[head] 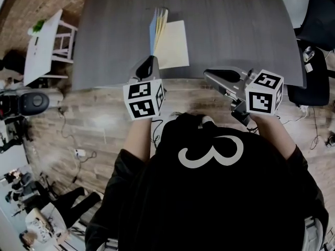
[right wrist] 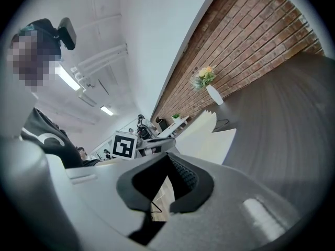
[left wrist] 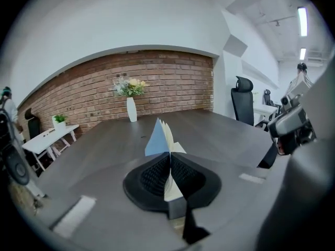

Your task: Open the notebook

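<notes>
Left gripper view: blue-covered paper notebook [left wrist: 156,140], half-fanned upright on dark grey table [left wrist: 225,135], spine running straight ahead of left gripper [left wrist: 170,161], whose closed jaws seemingly pinch one cream leaf; right gripper [right wrist: 165,179] (jaws apart, empty) farther, notebook ahead-left.

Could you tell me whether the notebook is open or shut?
Partly open: the notebook has its blue cover and several pages standing upright, pinched by the left gripper, a cream page lying flat on the table.
</notes>
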A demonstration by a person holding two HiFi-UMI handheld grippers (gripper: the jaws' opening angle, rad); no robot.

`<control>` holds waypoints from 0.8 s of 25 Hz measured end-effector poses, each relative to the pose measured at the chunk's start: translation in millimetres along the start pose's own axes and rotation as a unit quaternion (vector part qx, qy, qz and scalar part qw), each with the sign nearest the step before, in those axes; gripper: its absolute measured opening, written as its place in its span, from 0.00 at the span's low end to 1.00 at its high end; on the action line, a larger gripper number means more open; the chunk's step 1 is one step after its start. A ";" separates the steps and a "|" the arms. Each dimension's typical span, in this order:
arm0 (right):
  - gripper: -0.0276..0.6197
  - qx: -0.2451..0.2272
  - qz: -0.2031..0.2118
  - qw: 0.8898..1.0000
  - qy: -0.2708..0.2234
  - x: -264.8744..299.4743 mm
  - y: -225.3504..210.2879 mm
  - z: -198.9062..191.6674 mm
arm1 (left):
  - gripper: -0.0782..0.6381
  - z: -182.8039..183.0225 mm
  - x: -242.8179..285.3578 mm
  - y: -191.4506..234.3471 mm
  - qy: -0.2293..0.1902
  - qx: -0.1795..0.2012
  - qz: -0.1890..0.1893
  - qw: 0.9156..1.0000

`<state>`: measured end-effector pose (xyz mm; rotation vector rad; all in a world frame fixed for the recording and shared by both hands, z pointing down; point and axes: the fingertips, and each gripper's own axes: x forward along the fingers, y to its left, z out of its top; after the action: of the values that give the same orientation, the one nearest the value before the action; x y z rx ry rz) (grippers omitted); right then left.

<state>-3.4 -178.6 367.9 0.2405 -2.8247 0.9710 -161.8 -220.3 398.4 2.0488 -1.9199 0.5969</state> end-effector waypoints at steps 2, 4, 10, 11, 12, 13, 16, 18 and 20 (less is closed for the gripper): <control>0.05 -0.001 0.002 1.000 0.004 9.7 3.3 2.1 | 0.15 1.1 -6.2 13.8 -0.005 -0.017 0.007 1.000; 0.05 0.000 0.004 1.000 0.006 19.7 7.8 3.3 | 0.15 -0.4 -12.2 26.2 -0.008 -0.029 0.010 1.000; 0.05 0.002 0.003 1.000 0.008 45.7 23.4 4.6 | 0.15 -7.8 -23.3 58.9 -0.007 -0.050 0.016 0.999; 0.05 0.004 0.001 1.000 0.008 48.7 24.6 4.4 | 0.15 -9.6 -24.2 63.1 -0.006 -0.052 0.016 0.999; 0.05 0.005 -0.001 1.000 0.007 52.0 25.6 4.3 | 0.15 -11.4 -25.1 67.6 -0.005 -0.054 0.015 0.998; 0.05 0.007 -0.004 1.000 0.006 55.7 26.8 4.3 | 0.15 -13.1 -25.8 72.6 -0.004 -0.056 0.014 0.998; 0.05 0.012 -0.013 1.000 0.002 67.6 31.4 4.9 | 0.15 -18.3 -26.9 88.1 0.000 -0.067 0.006 0.998; 0.05 0.016 -0.021 1.000 -0.001 74.5 34.3 4.7 | 0.15 -23.5 -27.5 96.8 0.005 -0.073 -0.001 0.997; 0.05 0.021 -0.030 0.999 -0.008 81.4 36.4 4.7 | 0.15 -29.2 -27.5 105.0 0.010 -0.077 -0.008 0.997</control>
<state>-90.5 -161.6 357.8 0.3370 -2.7962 1.0198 -270.4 -191.4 402.5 1.9530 -1.8741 0.4488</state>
